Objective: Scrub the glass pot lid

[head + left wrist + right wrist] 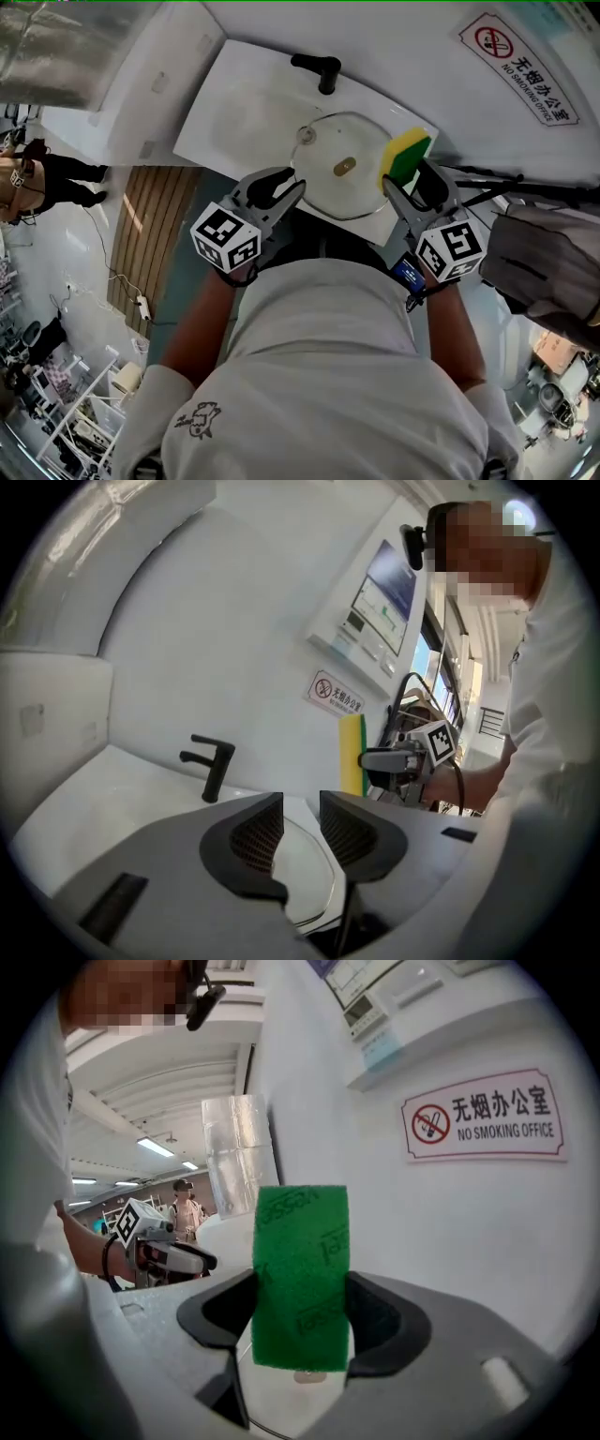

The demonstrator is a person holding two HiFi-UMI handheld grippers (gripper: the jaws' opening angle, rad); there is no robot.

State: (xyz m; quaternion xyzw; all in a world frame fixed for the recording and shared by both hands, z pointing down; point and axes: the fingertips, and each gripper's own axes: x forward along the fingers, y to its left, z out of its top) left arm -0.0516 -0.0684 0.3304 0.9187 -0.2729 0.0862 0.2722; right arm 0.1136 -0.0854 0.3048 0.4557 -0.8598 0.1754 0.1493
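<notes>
— Where to look for the glass lid?
— Flat in the white sink, knob up, just in front of the black tap and close to the sink's near edge

— And around the sink?
— Plain white wall behind it, carrying a red-and-white no-smoking sign to the right of the tap and a pale panel of buttons higher up. At the sink's left end, a crinkled silvery duct. Beside the sink on the left, a strip of wooden floor, then pale glossy floor with trailing cables and cluttered white shelves. Far off on that side, a person standing, well apart from the sink. On the right, thin black tripod legs just past the sink's corner

— Left gripper?
— Fingers apart, clamped on nothing. Tips right at the lid's left edge, a curve of the glass rim visible through the gap. Cannot tell whether touching

— Right gripper?
— Fingers tight on a sponge, one on each side. Green scouring face toward that gripper's camera, yellow foam on the far side, held upright by the lid's right edge, with the knob just below it in the right gripper view
</notes>
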